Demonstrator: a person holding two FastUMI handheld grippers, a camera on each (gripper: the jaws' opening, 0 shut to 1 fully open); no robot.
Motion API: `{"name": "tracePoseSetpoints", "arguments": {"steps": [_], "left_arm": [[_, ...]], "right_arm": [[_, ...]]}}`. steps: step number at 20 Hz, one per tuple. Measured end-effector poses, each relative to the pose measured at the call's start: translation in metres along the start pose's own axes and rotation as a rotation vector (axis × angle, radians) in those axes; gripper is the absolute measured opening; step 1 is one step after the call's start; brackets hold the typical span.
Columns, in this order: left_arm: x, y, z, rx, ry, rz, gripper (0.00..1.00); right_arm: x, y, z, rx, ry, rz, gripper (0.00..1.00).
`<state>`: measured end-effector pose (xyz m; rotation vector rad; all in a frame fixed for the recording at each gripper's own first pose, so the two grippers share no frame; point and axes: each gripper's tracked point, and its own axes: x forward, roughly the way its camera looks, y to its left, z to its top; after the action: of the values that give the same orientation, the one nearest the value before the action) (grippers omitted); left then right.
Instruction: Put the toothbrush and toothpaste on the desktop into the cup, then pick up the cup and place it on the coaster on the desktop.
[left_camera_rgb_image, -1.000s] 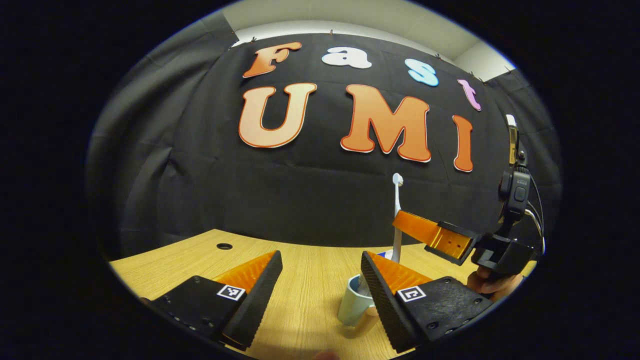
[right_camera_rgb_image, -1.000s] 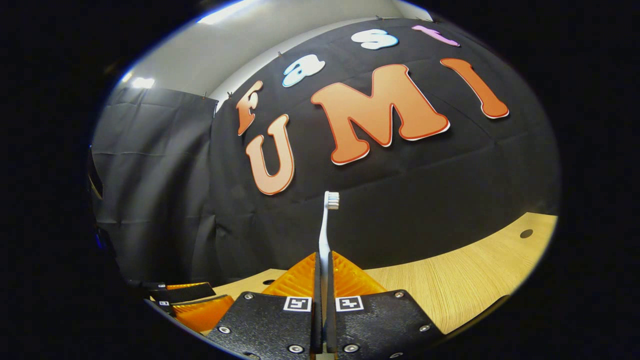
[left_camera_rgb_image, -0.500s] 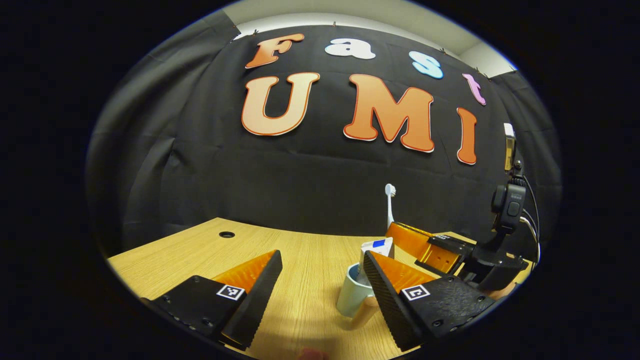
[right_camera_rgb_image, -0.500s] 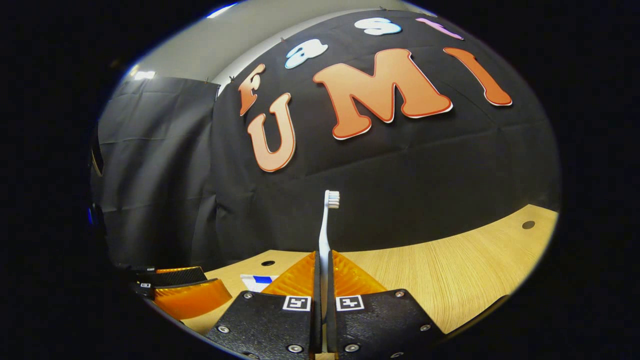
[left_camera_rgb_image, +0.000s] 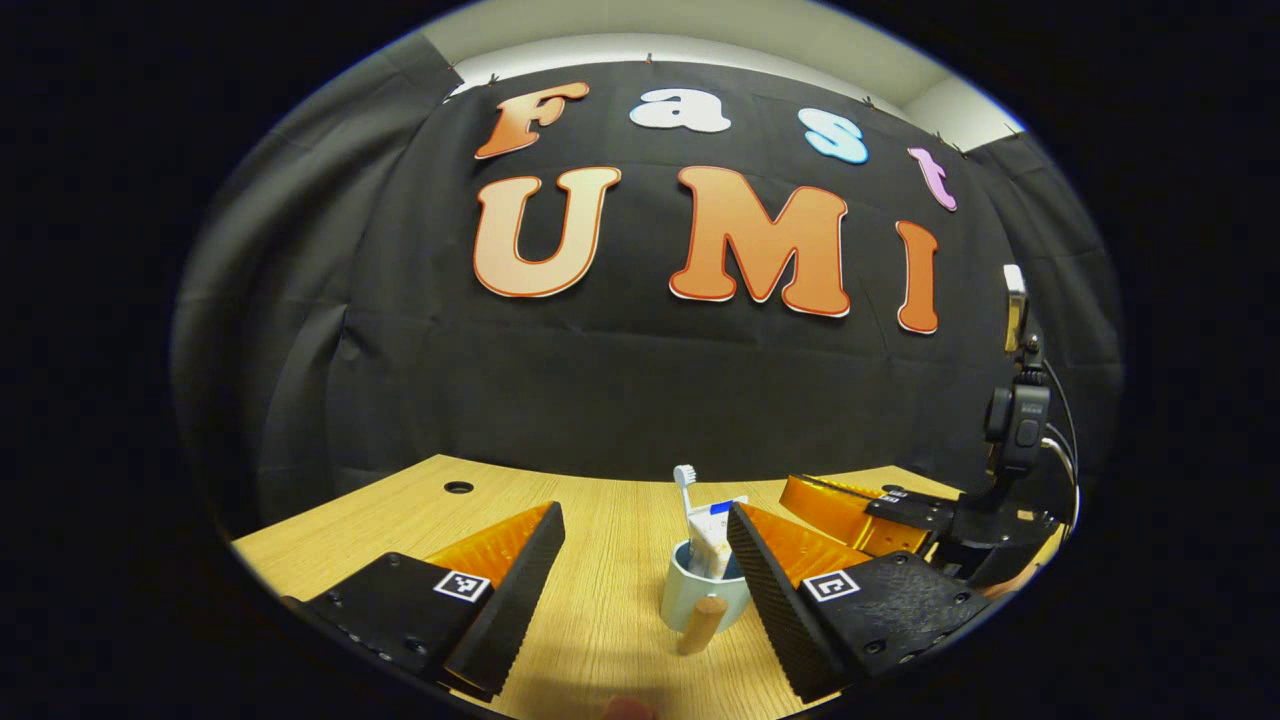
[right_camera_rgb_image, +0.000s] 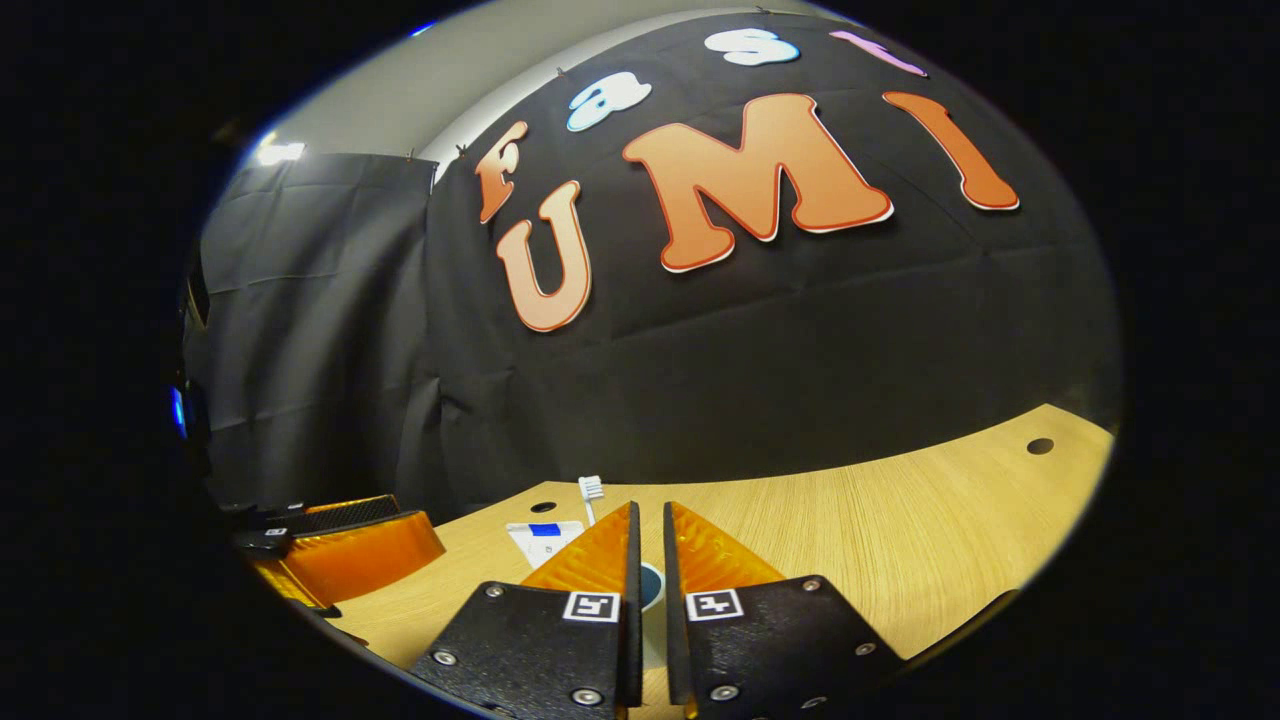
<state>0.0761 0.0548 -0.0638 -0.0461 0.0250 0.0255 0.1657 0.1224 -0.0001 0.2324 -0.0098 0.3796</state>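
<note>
Toothbrush (left_camera_rgb_image: 685, 488) & toothpaste (left_camera_rgb_image: 712, 538) stand upright in cup (left_camera_rgb_image: 690, 600) on table (left_camera_rgb_image: 610, 620). Left tool (left_camera_rgb_image: 640, 580) is spread wide, cup just ahead between its fingers (nearer). Right tool (right_camera_rgb_image: 648, 560) is barely parted, holding nothing, cup directly ahead.

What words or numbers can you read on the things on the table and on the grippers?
Toothpaste: it has some print with a blue patch, too small and blurred to read.
Cup and toothbrush: no writing to be seen.
Left gripper and right gripper: black-and-white marker squares with patterns, no words or numbers.
</note>
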Motion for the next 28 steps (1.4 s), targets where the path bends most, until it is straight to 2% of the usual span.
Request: {"name": "tracePoseSetpoints", "arguments": {"steps": [2, 5, 6, 7, 11, 14, 16, 19, 23, 24, 28], "left_arm": [[0.001, -0.009, 0.004, -0.007, 0.03, -0.012, 0.97], [0.004, -0.025, 0.006, -0.037, 0.115, -0.068, 0.98], [0.008, -0.029, 0.008, -0.038, 0.142, -0.086, 0.98], [0.01, -0.034, 0.009, -0.029, 0.175, -0.1, 0.98], [0.017, -0.044, 0.004, 0.021, 0.343, -0.146, 0.98], [0.012, -0.055, 0.0, 0.017, 0.505, -0.2, 0.98], [0.018, -0.052, -0.005, 0.055, 0.576, -0.189, 0.98], [0.017, -0.057, -0.03, 0.072, 0.716, -0.211, 0.98], [0.025, -0.059, -0.058, 0.085, 0.847, -0.23, 0.98], [0.027, -0.06, -0.065, 0.093, 0.874, -0.231, 0.98], [0.031, -0.056, -0.09, 0.115, 0.978, -0.218, 0.98]], "right_arm": [[-0.018, -0.004, 0.006, -0.032, 0.006, 0.001, 0.21], [-0.04, -0.008, 0.023, -0.093, 0.002, 0.0, 0.46], [-0.046, -0.01, 0.029, -0.114, -0.004, -0.002, 0.46], [-0.054, -0.013, 0.035, -0.132, -0.009, -0.006, 0.62], [-0.085, -0.021, 0.055, -0.168, -0.024, -0.012, 0.81], [-0.106, -0.032, 0.06, -0.216, -0.03, -0.032, 0.87], [-0.121, -0.042, 0.062, -0.236, -0.031, -0.051, 0.89], [-0.139, -0.049, 0.067, -0.23, -0.035, -0.058, 0.9], [-0.161, -0.054, 0.071, -0.256, -0.037, -0.069, 0.91], [-0.151, -0.055, 0.055, -0.263, -0.039, -0.065, 0.91], [-0.16, -0.055, 0.049, -0.282, -0.035, -0.063, 0.93]]}}
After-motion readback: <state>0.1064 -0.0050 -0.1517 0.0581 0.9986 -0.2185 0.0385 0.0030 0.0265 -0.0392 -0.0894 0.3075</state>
